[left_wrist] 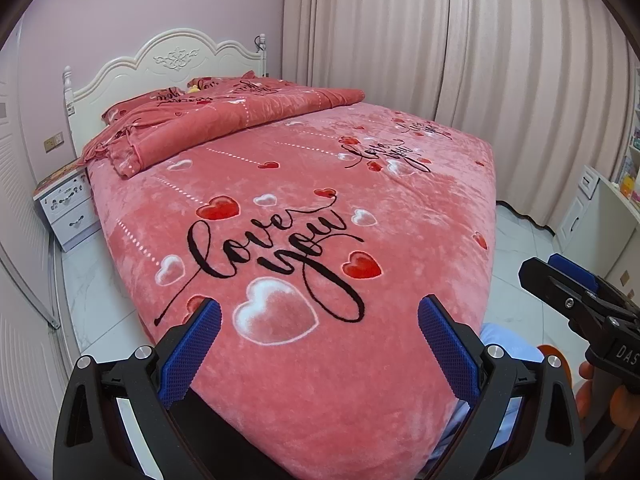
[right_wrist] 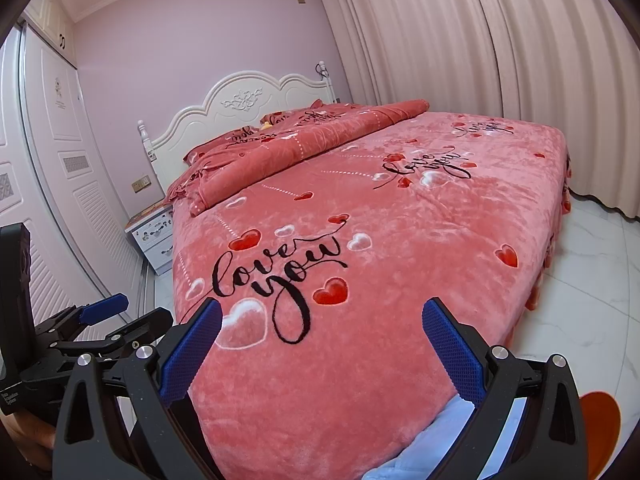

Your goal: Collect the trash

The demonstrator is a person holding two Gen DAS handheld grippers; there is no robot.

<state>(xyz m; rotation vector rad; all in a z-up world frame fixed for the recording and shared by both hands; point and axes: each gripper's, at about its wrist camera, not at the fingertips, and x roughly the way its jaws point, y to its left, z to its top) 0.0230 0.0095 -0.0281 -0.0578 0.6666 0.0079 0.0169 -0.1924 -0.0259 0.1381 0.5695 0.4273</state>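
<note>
— So, what do we have closest to us?

— Both our grippers, held side by side at the foot of the bed (left_wrist: 360,208). The left gripper (left_wrist: 319,322) has its jaws spread wide with nothing between the blue pads (left_wrist: 188,356). The right gripper (right_wrist: 322,324) is the same: jaws wide apart, holding nothing.

— Do we see each one from the other camera?

— We do. From the left wrist the right gripper shows at the right edge, over the floor; from the right wrist the left gripper sits at the lower left, beside the wardrobe (right_wrist: 60,160).

— And past the jaws?

— The pink bedspread with red and white hearts and "love you" lettering (left_wrist: 272,256). Beyond that, a folded quilt (left_wrist: 208,128) lies across the head end, with pillows (left_wrist: 168,96) against the white headboard (left_wrist: 168,60). A small yellow thing (left_wrist: 193,89) rests among the pillows; we cannot tell what it is.

— Where is the trash?

— We cannot make out any trash on the bed or the floor (right_wrist: 592,280) from either view.

— Farther out?

— A nightstand (left_wrist: 68,208) beside the headboard, and curtains (left_wrist: 440,60) along the far side.
</note>
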